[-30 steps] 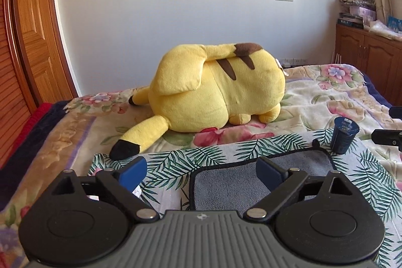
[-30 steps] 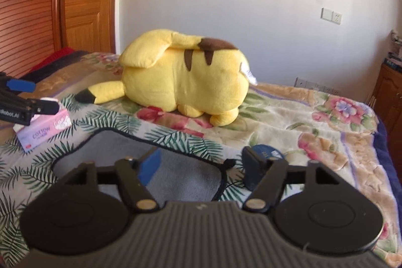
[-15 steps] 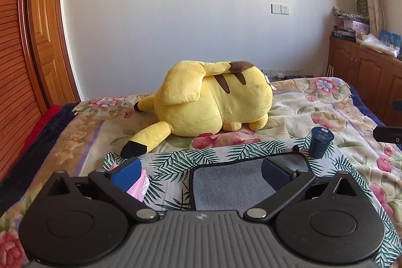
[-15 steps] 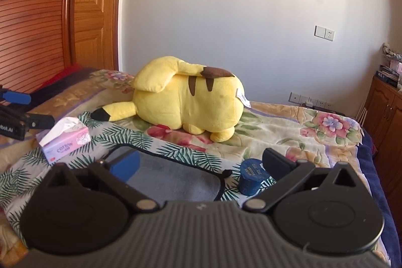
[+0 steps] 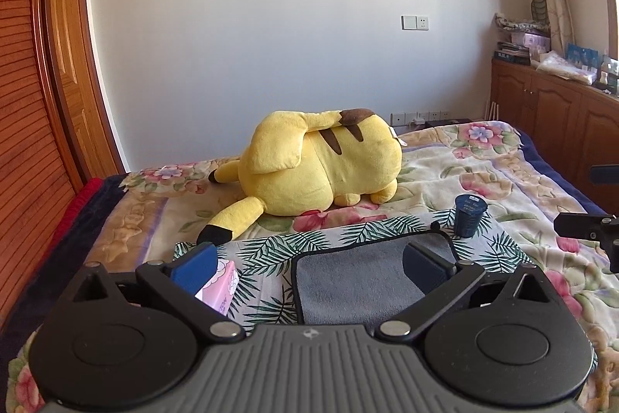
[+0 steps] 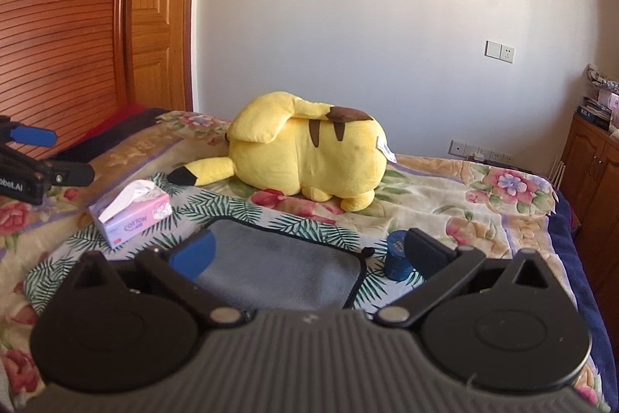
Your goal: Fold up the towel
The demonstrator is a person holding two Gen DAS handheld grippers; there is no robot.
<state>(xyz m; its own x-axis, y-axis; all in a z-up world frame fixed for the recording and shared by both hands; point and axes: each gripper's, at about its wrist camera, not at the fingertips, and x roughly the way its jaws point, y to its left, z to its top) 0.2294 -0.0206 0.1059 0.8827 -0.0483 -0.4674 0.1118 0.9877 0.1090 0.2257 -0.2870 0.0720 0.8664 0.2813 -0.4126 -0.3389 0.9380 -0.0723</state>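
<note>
Nearest, the left gripper (image 5: 309, 268) hangs with its jaws spread wide and nothing between them; the right gripper (image 6: 307, 254) is equally wide and empty. Just beyond both, at 12 o'clock, the grey towel (image 5: 359, 277) lies flat on the palm-leaf cloth (image 5: 348, 231); whether it is already folded once, I cannot say from this low angle. The blue cup (image 5: 469, 215) stands just beside its far right corner, at 1 o'clock, and the tissue box (image 6: 131, 213) near its left edge. Farther back rests the yellow plush (image 5: 321, 169). A lifted corner could sweep the cup over, I think.
</note>
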